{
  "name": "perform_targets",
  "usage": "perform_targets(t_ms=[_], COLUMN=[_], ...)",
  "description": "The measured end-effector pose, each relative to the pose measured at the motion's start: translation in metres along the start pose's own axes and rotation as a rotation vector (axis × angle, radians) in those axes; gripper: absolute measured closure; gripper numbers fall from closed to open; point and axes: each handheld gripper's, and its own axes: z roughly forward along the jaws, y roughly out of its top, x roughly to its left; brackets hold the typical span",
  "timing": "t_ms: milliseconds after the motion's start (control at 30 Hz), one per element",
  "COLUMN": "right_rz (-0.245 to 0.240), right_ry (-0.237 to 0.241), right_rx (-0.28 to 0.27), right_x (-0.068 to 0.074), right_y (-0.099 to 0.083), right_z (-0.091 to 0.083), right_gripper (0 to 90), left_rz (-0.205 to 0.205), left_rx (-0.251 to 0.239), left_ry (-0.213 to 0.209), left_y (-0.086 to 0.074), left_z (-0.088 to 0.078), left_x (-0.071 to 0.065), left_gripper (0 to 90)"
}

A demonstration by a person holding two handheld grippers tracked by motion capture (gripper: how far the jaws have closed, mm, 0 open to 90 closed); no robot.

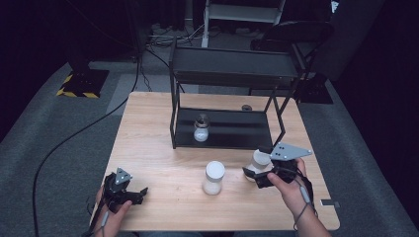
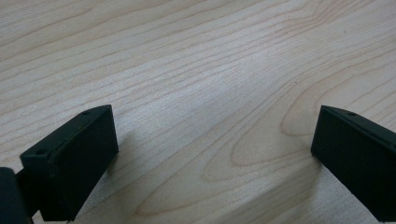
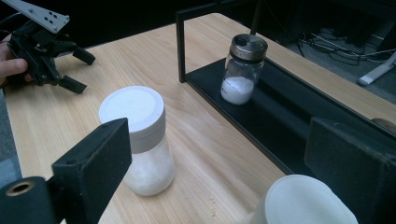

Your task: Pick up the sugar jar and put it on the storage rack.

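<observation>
My right gripper [image 1: 255, 163] is at the table's right, its jaws wide apart and pointing left: open. A white-capped jar [image 1: 260, 159] stands low between them; its cap [image 3: 303, 201] is close to the right jaw and well clear of the left one. A second white-capped jar [image 1: 213, 177] [image 3: 140, 140] of white powder stands on the wood in the middle. A glass shaker [image 1: 200, 129] [image 3: 242, 70] with a metal lid is on the black rack's lower shelf [image 1: 237, 129]. My left gripper [image 1: 142, 194] [image 2: 212, 154] [image 3: 83, 71] rests open at the front left over bare wood.
The black two-level rack [image 1: 232, 66] [image 3: 289, 121] takes up the back middle of the wooden table [image 1: 158, 148]. A small dark object [image 1: 246, 107] lies behind it. Past the table are grey floor, cables and a dark chair [image 1: 296, 34].
</observation>
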Motion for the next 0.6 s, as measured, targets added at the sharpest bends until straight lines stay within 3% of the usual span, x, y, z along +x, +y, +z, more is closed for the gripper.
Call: perform_targets(t_ms=[600], right_rz=[0.001], right_ry=[0.024], right_rx=[0.013], right_x=[0.002], right_y=[0.005], right_z=[0.015], right_gripper=[4.1], left_rz=[0.004], left_rx=[0.0], left_ry=[-0.003], left_y=[0.0], left_z=[0.0], left_x=[0.001], left_gripper=[0.6])
